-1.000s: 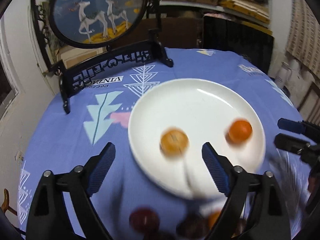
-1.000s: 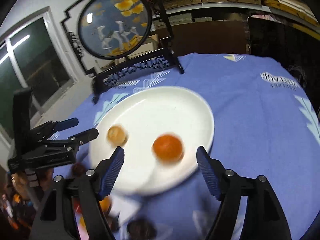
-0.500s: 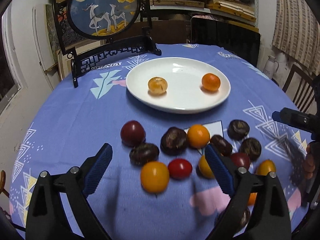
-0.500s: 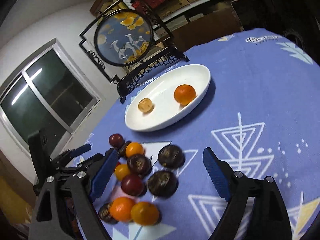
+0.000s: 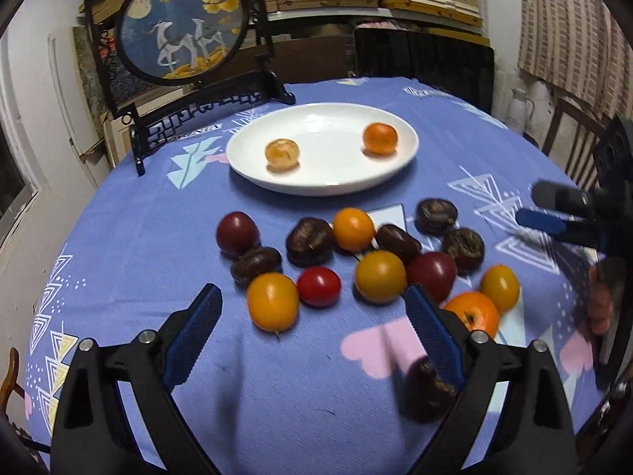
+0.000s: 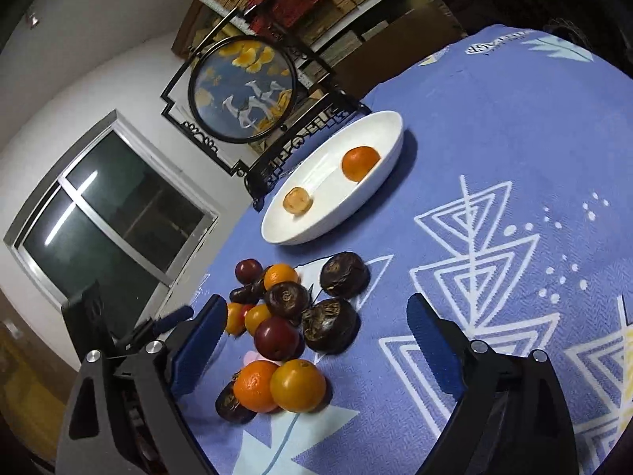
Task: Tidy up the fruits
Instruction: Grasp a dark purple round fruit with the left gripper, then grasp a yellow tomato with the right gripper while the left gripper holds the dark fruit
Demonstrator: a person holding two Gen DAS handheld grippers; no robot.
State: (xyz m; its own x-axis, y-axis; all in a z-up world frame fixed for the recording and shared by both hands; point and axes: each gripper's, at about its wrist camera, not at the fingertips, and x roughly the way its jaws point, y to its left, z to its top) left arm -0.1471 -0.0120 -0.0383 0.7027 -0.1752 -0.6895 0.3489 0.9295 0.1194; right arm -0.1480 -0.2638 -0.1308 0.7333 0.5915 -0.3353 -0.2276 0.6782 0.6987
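Observation:
A white plate (image 5: 328,180) (image 6: 277,233) holds a pale orange fruit (image 5: 281,153) (image 6: 297,200) and a bright orange one (image 5: 379,138) (image 6: 359,163). In front of it lies a loose cluster: several orange fruits (image 5: 273,305), dark red ones (image 5: 237,233), a red tomato (image 5: 319,286) and dark brown chestnuts (image 5: 309,240) (image 6: 344,275). My left gripper (image 5: 312,336) is open and empty, just short of the cluster. My right gripper (image 6: 312,340) is open and empty over the cluster's near side, above two orange fruits (image 6: 297,384).
The round table wears a blue patterned cloth (image 5: 118,237). A black-framed round deer screen (image 5: 182,35) (image 6: 245,91) stands behind the plate. A dark chair back (image 5: 423,55) and shelves are beyond. A window (image 6: 107,213) is at the left.
Both grippers have pulled back from over the plate toward me, so the loose fruit cluster has come into view. Both stayed open and empty.

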